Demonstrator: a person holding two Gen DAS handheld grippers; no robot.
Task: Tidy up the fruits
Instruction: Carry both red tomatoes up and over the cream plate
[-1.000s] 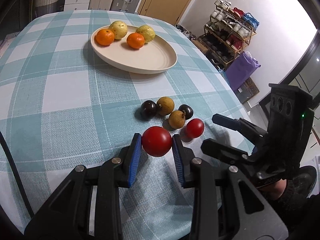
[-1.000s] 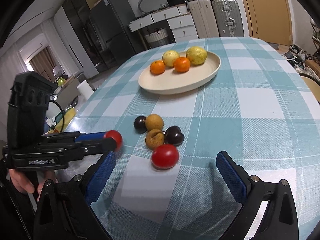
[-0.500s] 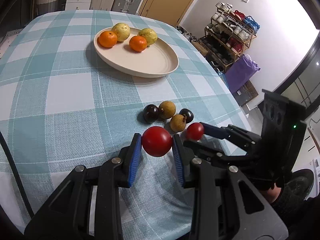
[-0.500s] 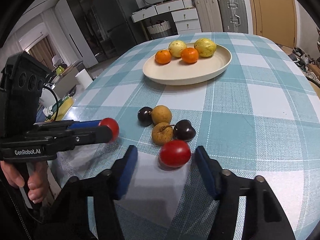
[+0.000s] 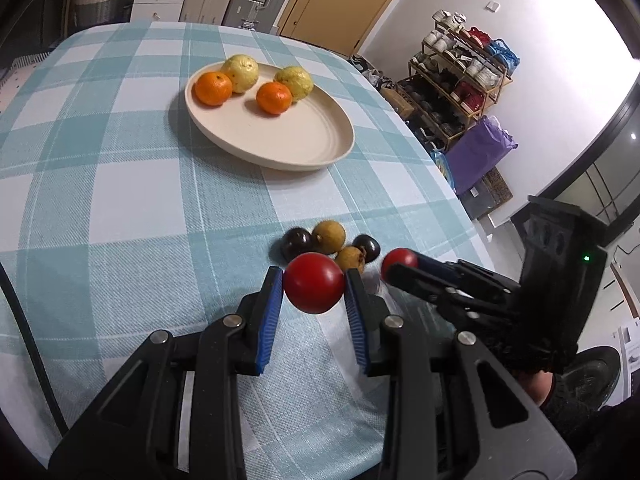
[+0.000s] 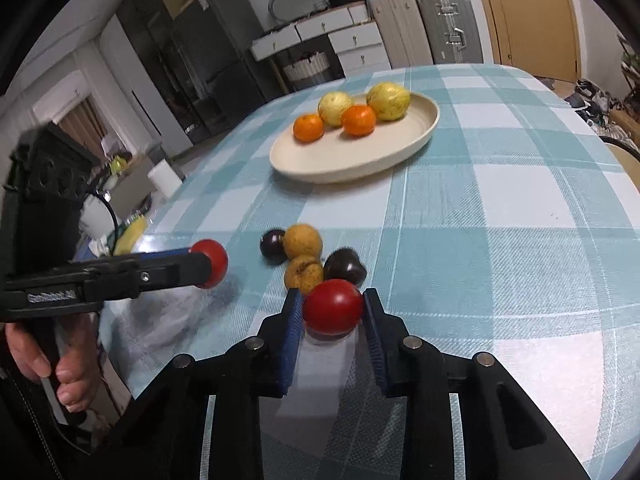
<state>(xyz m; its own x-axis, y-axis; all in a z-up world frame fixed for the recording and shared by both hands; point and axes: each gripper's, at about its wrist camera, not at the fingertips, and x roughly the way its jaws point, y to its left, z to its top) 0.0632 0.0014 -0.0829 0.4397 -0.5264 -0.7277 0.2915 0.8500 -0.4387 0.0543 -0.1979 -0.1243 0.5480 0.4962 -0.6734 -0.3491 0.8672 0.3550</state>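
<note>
My left gripper is shut on a red tomato and holds it above the checked tablecloth; it also shows in the right wrist view. My right gripper is shut on a second red tomato that rests on the cloth; it shows in the left wrist view. Just beyond lie two dark plums and two brown fruits in a cluster. A cream plate farther back holds two oranges and two yellow-green fruits.
The table's right edge drops off toward a shoe rack and a purple bag. Its left edge borders a cluttered side surface. Suitcases and drawers stand behind the table.
My right gripper has moved in around the second tomato and closed on it. My left gripper has kept its tomato and drifted slightly forward toward the fruit cluster.
</note>
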